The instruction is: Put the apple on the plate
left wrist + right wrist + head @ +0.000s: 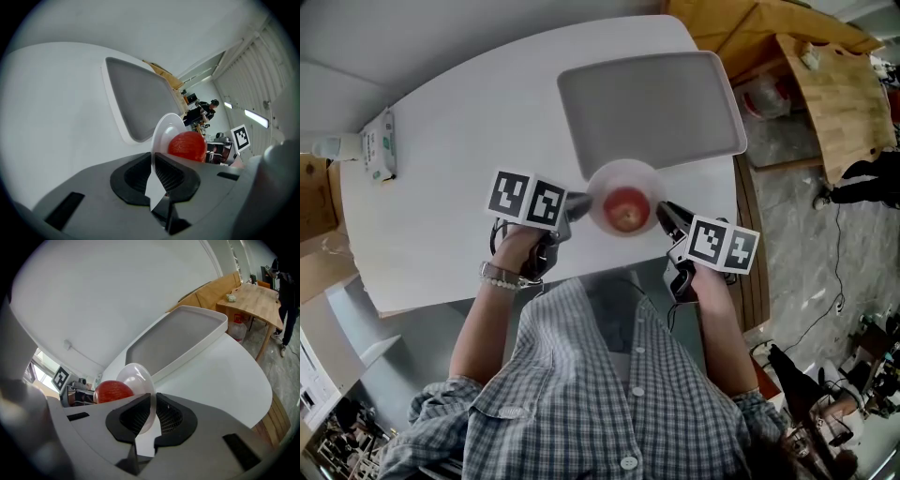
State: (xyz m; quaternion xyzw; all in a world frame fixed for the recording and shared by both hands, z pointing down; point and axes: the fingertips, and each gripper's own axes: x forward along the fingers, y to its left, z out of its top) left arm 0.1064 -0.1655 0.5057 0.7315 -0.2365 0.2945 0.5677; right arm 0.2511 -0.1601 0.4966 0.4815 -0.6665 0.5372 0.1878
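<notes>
Above the near edge of the white table, my left tool and right tool each clench the rim of the small round white plate; the red apple already sits on it, so only setting down seems left.

I am seeing the apple sitting on the plate, which is lying just before the near edge of the tray on the table. My left gripper is pinching the plate's left rim and my right gripper its right rim. A packet is lying well off to the left by the table's edge.
</notes>
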